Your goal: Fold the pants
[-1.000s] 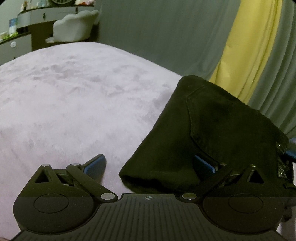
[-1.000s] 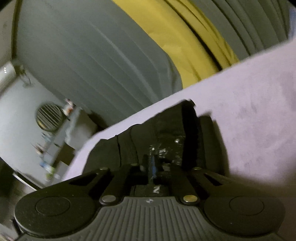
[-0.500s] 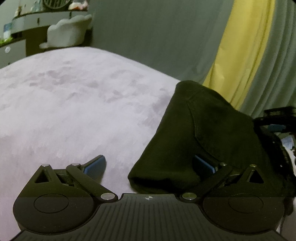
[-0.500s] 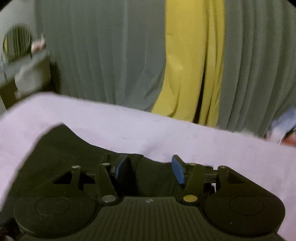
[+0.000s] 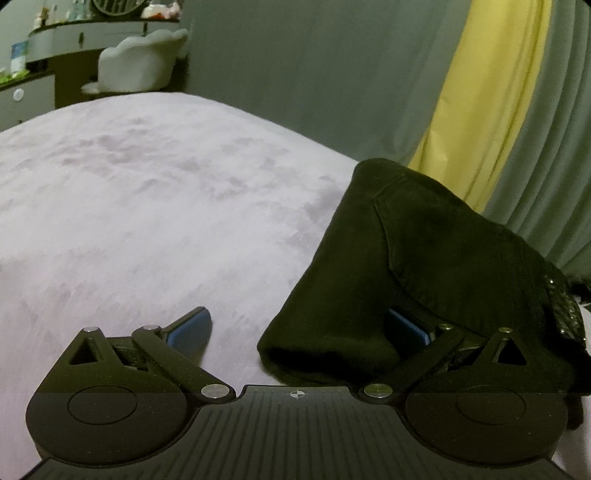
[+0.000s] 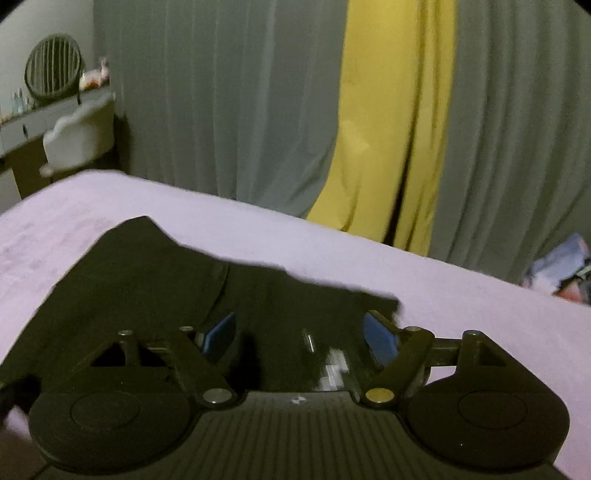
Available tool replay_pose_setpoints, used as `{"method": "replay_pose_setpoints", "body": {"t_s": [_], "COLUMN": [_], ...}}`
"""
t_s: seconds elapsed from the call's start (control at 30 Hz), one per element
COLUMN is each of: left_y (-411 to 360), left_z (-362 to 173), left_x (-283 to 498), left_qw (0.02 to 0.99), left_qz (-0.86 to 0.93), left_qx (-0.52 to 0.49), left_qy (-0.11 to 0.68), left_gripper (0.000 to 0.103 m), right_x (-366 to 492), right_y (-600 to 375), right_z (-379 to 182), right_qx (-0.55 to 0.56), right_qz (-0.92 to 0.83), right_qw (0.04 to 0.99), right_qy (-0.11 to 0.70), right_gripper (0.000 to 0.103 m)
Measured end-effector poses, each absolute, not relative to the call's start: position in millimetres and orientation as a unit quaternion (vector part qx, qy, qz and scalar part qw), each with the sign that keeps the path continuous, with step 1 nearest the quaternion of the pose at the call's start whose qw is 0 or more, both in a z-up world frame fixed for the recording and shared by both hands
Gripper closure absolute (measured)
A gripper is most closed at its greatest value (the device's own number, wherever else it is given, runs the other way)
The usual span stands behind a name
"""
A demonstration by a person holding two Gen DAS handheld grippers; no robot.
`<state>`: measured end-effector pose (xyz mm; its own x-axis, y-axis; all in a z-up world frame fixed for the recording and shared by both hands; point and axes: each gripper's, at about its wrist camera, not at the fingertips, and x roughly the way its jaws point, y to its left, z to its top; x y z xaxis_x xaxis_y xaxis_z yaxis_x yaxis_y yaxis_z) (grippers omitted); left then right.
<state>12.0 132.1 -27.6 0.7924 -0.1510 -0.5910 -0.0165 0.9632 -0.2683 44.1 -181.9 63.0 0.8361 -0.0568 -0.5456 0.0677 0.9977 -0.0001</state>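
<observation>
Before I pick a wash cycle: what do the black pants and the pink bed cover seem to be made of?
Black pants: matte, soft-looking woven or brushed fabric, possibly cotton; seams show, no sheen, and a sparkly studded trim sits at one edge. Pink bed cover: plush, velvety pile, probably fleece or microfibre; its nap shows darker and lighter brushed patches.

A big soft pink bed cover [image 5: 155,206] fills the room. Behind it hang grey curtains [image 6: 229,99] with a yellow curtain [image 6: 391,122] between them. A white chair [image 5: 142,61] stands by a desk [image 5: 74,35]. The light is dim.
</observation>
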Motion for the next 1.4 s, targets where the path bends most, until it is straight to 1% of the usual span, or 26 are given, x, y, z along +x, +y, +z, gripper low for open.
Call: {"method": "replay_pose_setpoints", "body": {"t_s": [0.03, 0.07, 0.13, 0.17, 0.2, 0.23, 0.3, 0.37, 0.57, 0.7, 0.8, 0.9, 1.0, 1.13, 1.27, 1.4], "left_y": [131.4, 130.9, 129.5, 129.9, 129.8, 130.1, 130.8, 130.8, 130.1, 129.8, 122.7, 114.9, 111.9, 111.1, 119.0, 123.9], "left_z": [-27.9, -28.2, -28.4, -28.3, -28.1, -28.1, -27.5, -26.6, -20.2, -16.1, -14.8, -13.7, -13.4, -10.7, -9.4, -8.9], "left_x": [11.6, 11.0, 9.4, 8.4, 6.9, 5.1, 1.8, -2.1, -17.2, -27.1, -35.5, -43.5, -49.7, -52.7, -51.0, -50.1], "left_qw": [0.938, 0.938, 0.938, 0.938, 0.937, 0.937, 0.936, 0.935, 0.941, 0.939, 0.939, 0.937, 0.934, 0.935, 0.932, 0.929], "left_qz": [-0.034, -0.032, -0.029, -0.029, -0.028, -0.026, -0.02, -0.014, -0.015, -0.029, -0.029, -0.027, -0.027, -0.016, -0.019, -0.023], "left_qx": [-0.132, -0.133, -0.134, -0.135, -0.136, -0.139, -0.146, -0.15, -0.129, -0.118, -0.081, -0.047, -0.031, -0.016, -0.037, -0.05], "left_qy": [0.32, 0.319, 0.319, 0.319, 0.319, 0.32, 0.321, 0.322, 0.311, 0.321, 0.334, 0.345, 0.354, 0.353, 0.361, 0.365], "left_gripper": [0.0, 0.0, 0.0, 0.0, 0.0, 0.0, 0.0, 0.0, 0.0, 0.0, 0.0, 0.0, 0.0, 0.0, 0.0, 0.0], "right_x": [27.2, 10.4, -6.0, -10.6, -13.6, -14.6, -11.1, -10.6, -33.7, -43.3, -45.4, -43.8, -47.3, -53.0, -62.2, -65.5], "right_y": [-185.6, -191.5, -205.2, -217.5, -230.7, -246.1, -270.0, -275.3, -254.8, -265.6, -260.5, -251.5, -238.1, -209.6, -185.8, -173.2], "right_z": [59.9, 54.4, 40.2, 29.4, 21.0, 13.6, 1.0, -6.2, 6.6, 7.0, 7.8, 0.6, 1.2, 2.1, 4.0, 0.2], "right_qx": [0.013, 0.015, 0.02, 0.031, 0.059, 0.11, 0.211, 0.246, 0.154, 0.199, 0.185, 0.172, 0.153, 0.096, 0.065, 0.051], "right_qz": [-0.039, -0.055, -0.081, -0.096, -0.095, -0.086, -0.084, -0.083, -0.131, -0.144, -0.17, -0.188, -0.173, -0.125, -0.074, -0.062], "right_qw": [0.958, 0.956, 0.947, 0.94, 0.937, 0.933, 0.912, 0.903, 0.924, 0.91, 0.905, 0.891, 0.899, 0.914, 0.93, 0.93], "right_qy": [0.284, 0.286, 0.311, 0.327, 0.33, 0.332, 0.342, 0.342, 0.325, 0.335, 0.344, 0.375, 0.373, 0.373, 0.354, 0.359], "right_gripper": [0.021, 0.021, 0.017, 0.016, 0.009, 0.004, 0.004, 0.004, 0.004, 0.004, 0.004, 0.004, 0.004, 0.004, 0.004, 0.004]}}
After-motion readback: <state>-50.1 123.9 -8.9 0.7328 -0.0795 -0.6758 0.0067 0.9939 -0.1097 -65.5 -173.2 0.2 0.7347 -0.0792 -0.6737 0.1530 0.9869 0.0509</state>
